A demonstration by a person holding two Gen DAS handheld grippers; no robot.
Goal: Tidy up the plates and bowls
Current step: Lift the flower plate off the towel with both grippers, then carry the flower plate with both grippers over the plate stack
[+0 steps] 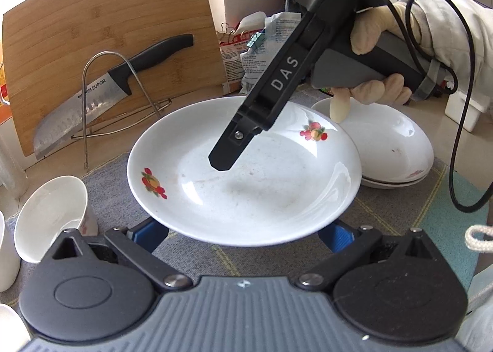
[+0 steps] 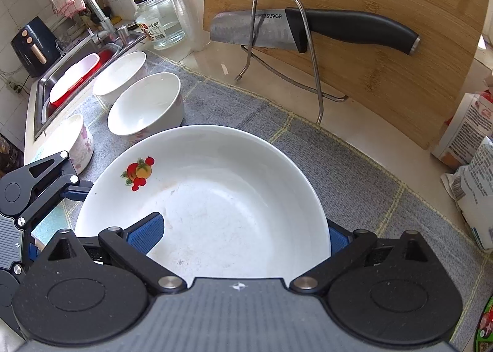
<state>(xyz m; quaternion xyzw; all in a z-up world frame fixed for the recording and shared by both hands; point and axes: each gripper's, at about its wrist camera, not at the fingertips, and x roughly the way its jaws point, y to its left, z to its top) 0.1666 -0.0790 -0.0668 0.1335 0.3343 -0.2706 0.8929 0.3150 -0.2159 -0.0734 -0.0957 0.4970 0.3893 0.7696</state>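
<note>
Two grippers are working one fruit-printed plate (image 1: 246, 185) above a grey checked mat (image 2: 354, 167): the right gripper (image 2: 243, 235) is pinching its rim between blue pads, while the left gripper (image 1: 243, 233) is standing wide beneath it, apparently not gripping. A one-sided hold is risking tilt and slip onto the stacked plates (image 1: 397, 151) just beside. Bowls (image 2: 144, 105), sink (image 2: 74, 74) and knife (image 2: 308, 28) are crowding the counter.

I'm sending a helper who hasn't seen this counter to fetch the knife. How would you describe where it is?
Find the big bamboo cutting board leaning upright at the back of the counter. In front of it stands a bent-wire rack, and the knife lies through its loop. It is the only black-handled thing there, with SUPOR printed on its dimpled steel blade.
</note>
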